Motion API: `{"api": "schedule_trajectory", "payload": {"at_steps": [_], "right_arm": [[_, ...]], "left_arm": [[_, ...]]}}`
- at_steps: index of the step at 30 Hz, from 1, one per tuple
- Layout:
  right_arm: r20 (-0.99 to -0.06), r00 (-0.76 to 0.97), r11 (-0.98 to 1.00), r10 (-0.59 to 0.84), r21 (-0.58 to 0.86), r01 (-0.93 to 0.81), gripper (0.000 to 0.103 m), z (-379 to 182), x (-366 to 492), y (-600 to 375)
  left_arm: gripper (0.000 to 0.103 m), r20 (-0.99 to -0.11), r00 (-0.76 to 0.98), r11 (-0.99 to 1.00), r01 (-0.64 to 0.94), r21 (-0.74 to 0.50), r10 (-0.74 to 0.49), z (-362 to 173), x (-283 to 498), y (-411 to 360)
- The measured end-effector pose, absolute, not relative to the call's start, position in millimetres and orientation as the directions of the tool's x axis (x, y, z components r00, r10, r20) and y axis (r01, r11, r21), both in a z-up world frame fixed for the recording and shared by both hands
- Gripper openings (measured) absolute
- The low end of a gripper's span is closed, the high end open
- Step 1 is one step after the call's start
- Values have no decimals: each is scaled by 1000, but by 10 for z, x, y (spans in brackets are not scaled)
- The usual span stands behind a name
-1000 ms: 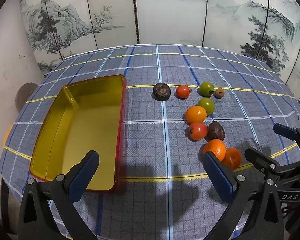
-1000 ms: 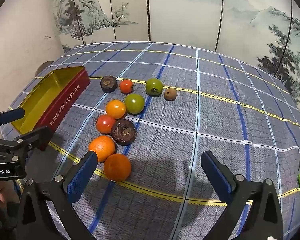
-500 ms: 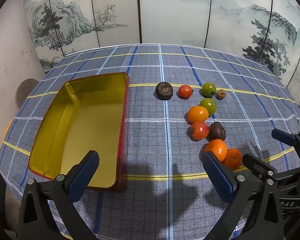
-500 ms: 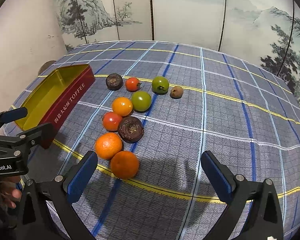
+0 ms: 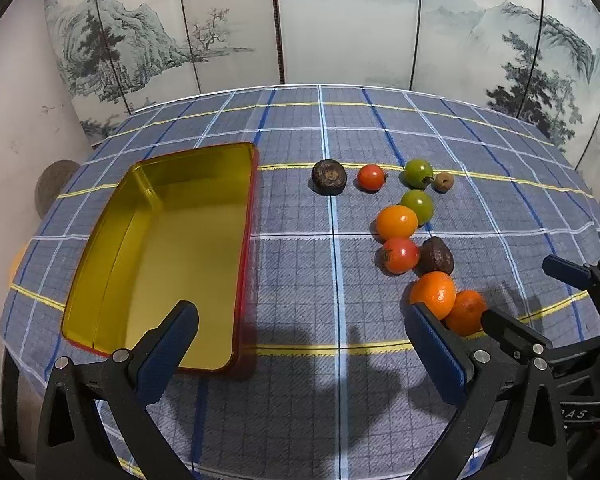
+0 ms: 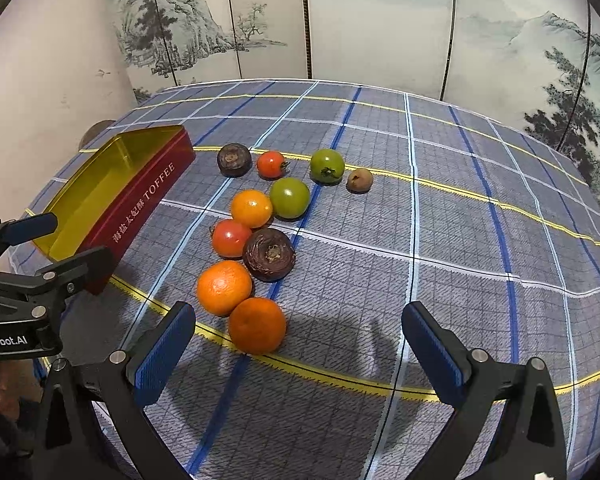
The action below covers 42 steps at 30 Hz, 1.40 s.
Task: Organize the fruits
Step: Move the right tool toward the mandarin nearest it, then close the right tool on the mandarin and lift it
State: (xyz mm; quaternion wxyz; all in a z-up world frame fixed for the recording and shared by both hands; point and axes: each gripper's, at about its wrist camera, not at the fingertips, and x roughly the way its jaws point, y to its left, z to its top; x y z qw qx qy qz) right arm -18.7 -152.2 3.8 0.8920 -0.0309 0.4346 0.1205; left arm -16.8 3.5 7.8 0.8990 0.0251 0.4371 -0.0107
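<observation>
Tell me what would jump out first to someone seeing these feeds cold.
A cluster of ten small fruits lies mid-cloth: orange, red, green and dark brown ones, the two oranges nearest the right gripper. To their left sits an open, empty toffee tin, gold inside, red outside. Both grippers hang open over the plaid tablecloth, left gripper beside the tin's near end.
</observation>
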Motion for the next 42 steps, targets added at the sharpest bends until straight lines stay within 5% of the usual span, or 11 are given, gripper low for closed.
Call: {"api": "schedule_trajectory", "payload": {"at_steps": [37, 42], "right_arm": [[-795, 573, 964, 199, 54, -260, 101, -14, -241, -1457], [-803, 560, 960, 202, 51, -274, 92, -49, -259, -1443]], "left_arm": [[102, -782, 623, 999, 29, 40, 13, 120, -192, 85], [102, -780, 625, 999, 26, 39, 14, 133, -189, 97]]}}
